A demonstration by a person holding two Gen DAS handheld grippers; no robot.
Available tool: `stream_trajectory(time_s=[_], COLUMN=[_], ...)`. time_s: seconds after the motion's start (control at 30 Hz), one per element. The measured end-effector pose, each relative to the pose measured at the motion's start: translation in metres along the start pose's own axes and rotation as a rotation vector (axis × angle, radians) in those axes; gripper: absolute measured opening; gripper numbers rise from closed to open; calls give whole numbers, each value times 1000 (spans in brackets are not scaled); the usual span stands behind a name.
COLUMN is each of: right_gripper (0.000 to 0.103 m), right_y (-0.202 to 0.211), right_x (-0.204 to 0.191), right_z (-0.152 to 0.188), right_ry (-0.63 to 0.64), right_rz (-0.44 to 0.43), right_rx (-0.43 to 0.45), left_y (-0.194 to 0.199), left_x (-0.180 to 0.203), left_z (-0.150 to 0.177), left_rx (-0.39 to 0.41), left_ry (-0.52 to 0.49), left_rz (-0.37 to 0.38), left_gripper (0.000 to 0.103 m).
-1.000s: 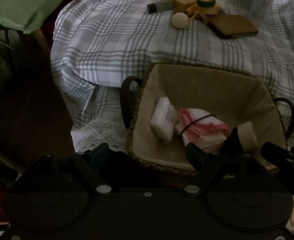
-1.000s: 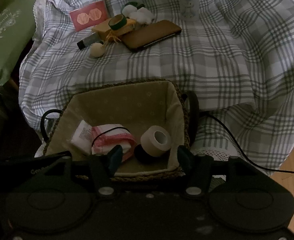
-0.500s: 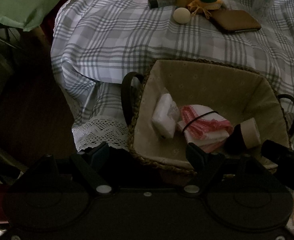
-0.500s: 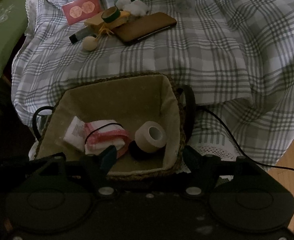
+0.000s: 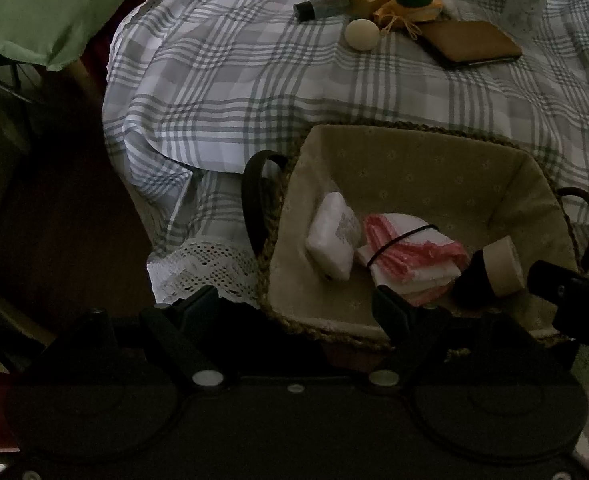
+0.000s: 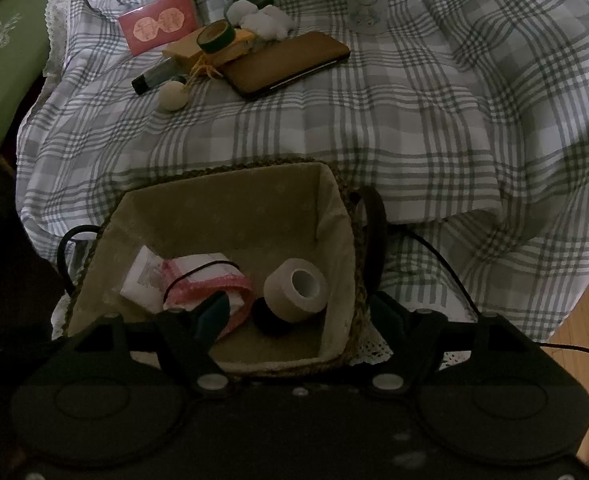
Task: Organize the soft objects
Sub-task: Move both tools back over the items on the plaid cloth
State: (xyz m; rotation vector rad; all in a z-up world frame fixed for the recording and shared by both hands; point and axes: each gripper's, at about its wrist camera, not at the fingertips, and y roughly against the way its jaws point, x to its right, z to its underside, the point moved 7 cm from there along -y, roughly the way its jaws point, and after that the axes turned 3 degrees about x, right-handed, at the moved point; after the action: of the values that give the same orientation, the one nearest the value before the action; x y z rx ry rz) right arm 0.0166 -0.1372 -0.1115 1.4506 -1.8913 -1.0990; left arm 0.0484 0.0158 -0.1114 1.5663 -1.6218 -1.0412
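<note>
Plaid cloth; basket [image 6: 336, 216] holds beige roll [image 6: 296, 290] below right claw [image 6: 298, 314].

1. I'm in a home, most likely a living room or bedroom: a grey-and-white plaid cloth [image 6: 374, 128] with a lace edge [image 5: 202, 268] is draped over soft, rounded furniture
2. A green cushion [image 5: 34, 8] with white embroidery lies beside it
3. A fabric-lined wicker basket [image 6: 230, 208] with loop handles sits on the cloth
4. Small personal things lie scattered there: a brown wallet [image 6: 290, 64], a red card [image 6: 158, 24], a tape roll [image 6: 216, 36]
5. Wooden flooring [image 6: 582, 332] shows at the edge
</note>
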Motion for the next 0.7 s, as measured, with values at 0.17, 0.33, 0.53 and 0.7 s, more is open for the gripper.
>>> stream_trajectory(time_s=[0.17, 0.33, 0.53, 0.7], right_gripper=[77, 79, 84, 84], right_y=[-3, 1, 7, -1], right_x=[-1, -1, 0, 2], right_z=[-3, -19, -52, -82], right_ry=[3, -2, 2, -19], right_rz=[-9, -23, -18, -28], right_rx=[8, 71, 169, 198], left_y=[4, 12, 11, 5], left_x=[1, 1, 0, 1], left_z=[-8, -25, -51, -74], left_rx=[56, 148, 208, 238], left_ry=[5, 9, 3, 17], left_rz=[7, 5, 8, 28], left_gripper=[80, 80, 80, 80])
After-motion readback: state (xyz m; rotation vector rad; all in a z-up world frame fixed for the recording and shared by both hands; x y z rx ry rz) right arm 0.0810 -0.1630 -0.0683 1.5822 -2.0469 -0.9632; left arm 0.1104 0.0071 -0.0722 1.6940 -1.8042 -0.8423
